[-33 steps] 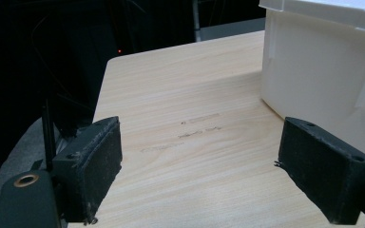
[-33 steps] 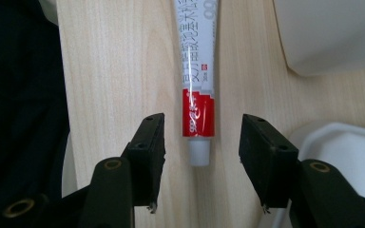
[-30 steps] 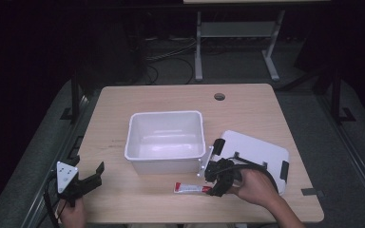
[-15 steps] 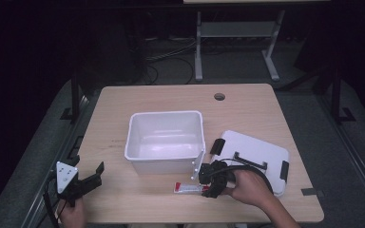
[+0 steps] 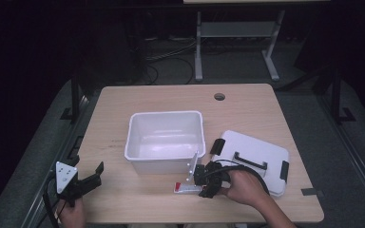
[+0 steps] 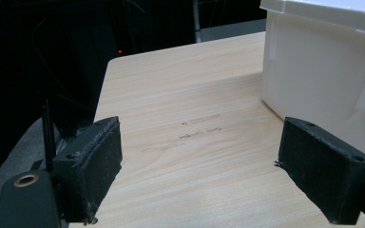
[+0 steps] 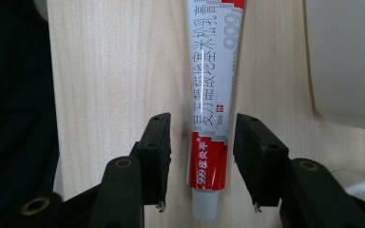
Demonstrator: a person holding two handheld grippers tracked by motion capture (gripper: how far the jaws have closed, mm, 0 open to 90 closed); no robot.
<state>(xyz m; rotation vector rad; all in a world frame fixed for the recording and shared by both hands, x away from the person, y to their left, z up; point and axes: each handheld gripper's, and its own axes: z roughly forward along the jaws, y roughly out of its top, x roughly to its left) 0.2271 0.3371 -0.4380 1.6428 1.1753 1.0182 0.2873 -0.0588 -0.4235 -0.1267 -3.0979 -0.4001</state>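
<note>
I see a pale wooden table [image 5: 123, 118] in a dark room, cables on the floor beyond. The red-and-white tube [image 7: 212, 95] lies flat at lower centre, just below the white bin [image 5: 165, 141]. My right gripper [image 7: 202, 142] straddles it, jaws just closing, not yet touching. My left gripper [image 6: 199, 166] stands wide apart, lower left.

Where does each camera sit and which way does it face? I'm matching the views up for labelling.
High view: above the person's side, looking forward and down on the table; both hands enter below.
Left gripper view: rides the left gripper, level toward the white bin.
Right gripper view: rides the right gripper, straddling the tube.
Shared: bin, tube and both grippers appear from above.
</note>
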